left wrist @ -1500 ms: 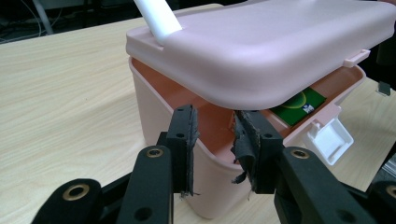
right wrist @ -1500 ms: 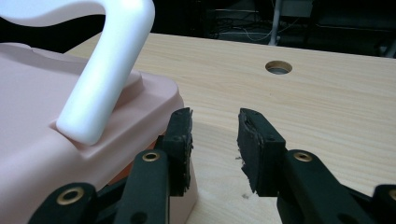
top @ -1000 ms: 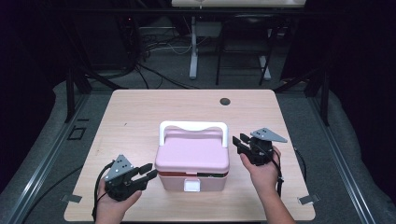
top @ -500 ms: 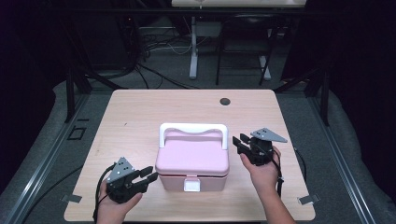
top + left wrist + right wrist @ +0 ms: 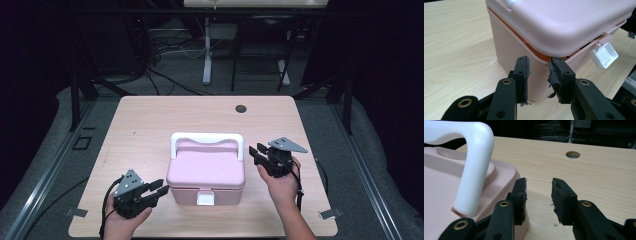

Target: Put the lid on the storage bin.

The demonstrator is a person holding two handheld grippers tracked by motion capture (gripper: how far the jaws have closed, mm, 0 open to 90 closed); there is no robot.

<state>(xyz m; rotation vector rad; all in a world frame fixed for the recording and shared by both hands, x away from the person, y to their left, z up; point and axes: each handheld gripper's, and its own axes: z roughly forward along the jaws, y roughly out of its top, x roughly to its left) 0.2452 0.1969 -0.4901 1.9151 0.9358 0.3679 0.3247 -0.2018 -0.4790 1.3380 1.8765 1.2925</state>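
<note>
Pink box [image 5: 564,27] cropped by left gripper view's top edge; white handle [image 5: 471,157] cropped likewise.

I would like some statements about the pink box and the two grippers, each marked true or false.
1. The pink box has a white handle. True.
2. The left gripper is shut on the box. False: its jaws are open beside the box's corner.
3. The white latch faces the person. True.
4. The right gripper holds the handle. False: it is open and holds nothing.
5. The table has a round hole. True.
</note>
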